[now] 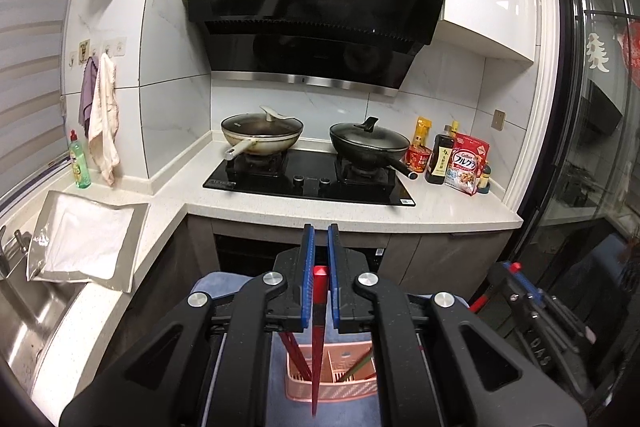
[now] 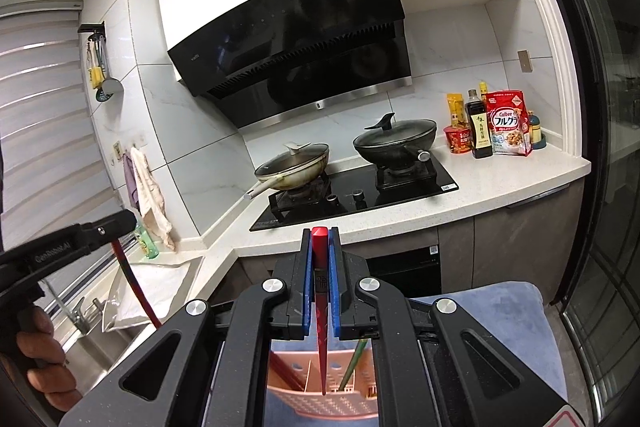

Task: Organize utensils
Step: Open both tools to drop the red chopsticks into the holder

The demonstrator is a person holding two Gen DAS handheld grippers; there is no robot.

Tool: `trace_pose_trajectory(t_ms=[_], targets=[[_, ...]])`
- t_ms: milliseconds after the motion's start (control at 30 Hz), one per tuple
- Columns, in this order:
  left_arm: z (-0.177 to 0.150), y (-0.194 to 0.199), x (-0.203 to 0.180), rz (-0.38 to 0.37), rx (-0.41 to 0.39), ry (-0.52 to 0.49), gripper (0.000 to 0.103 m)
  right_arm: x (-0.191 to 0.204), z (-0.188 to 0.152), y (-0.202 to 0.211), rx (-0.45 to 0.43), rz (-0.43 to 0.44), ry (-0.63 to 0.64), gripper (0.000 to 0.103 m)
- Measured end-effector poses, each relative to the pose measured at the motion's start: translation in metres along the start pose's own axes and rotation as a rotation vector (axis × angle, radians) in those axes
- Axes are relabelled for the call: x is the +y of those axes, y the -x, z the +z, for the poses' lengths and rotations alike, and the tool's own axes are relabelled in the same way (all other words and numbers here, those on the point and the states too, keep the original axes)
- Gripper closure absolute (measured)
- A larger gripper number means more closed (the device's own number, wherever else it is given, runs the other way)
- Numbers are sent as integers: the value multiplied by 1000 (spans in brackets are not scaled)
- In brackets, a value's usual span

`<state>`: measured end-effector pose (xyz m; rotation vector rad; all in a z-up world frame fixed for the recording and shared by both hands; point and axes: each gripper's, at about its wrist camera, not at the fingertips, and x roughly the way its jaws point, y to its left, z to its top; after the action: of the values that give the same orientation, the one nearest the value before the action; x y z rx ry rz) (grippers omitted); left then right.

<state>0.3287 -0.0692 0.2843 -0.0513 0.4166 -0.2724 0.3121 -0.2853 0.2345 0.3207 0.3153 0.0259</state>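
Two hand-held grippers are mine here, and each is clamped on one red chopstick. Below both of them sits the pink perforated plastic utensil basket, resting on a blue-grey cloth-covered surface; I cannot tell what lies under the cloth. The basket has thin dividers, and more red chopsticks lean in its left compartment while a green stick leans in the one to the right.

My left hand-held gripper has its blue pads drawn narrow around the square red top of a long, tapering red lacquered chopstick, whose thin tip hangs down in front of the basket's near wall. My right hand-held gripper is likewise pinched on a second red chopstick, its square head just proud of the pads and its point hanging over the basket's middle.

I judge these sticks light, stiff and rather slick from the glossy finish, so they could pivot or slide between the pads. The thick square end is the right place to hold: flat faces seat squarely against the pads, and the tip hangs free to be aimed into a compartment. Held so far from the tip, though, any tilt of my wrist would swing the point wide.
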Motion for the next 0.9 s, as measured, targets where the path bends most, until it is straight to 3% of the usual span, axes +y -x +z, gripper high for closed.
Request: trace_pose_trajectory(t_ms=[467,900], targets=[[-12,-43,1,6,43,-2,97,-12,-20,-47,67,-15,-11,96],[-43,-65,6,40,92,-19,95,-22,-41,-60,128,-37,19,96]])
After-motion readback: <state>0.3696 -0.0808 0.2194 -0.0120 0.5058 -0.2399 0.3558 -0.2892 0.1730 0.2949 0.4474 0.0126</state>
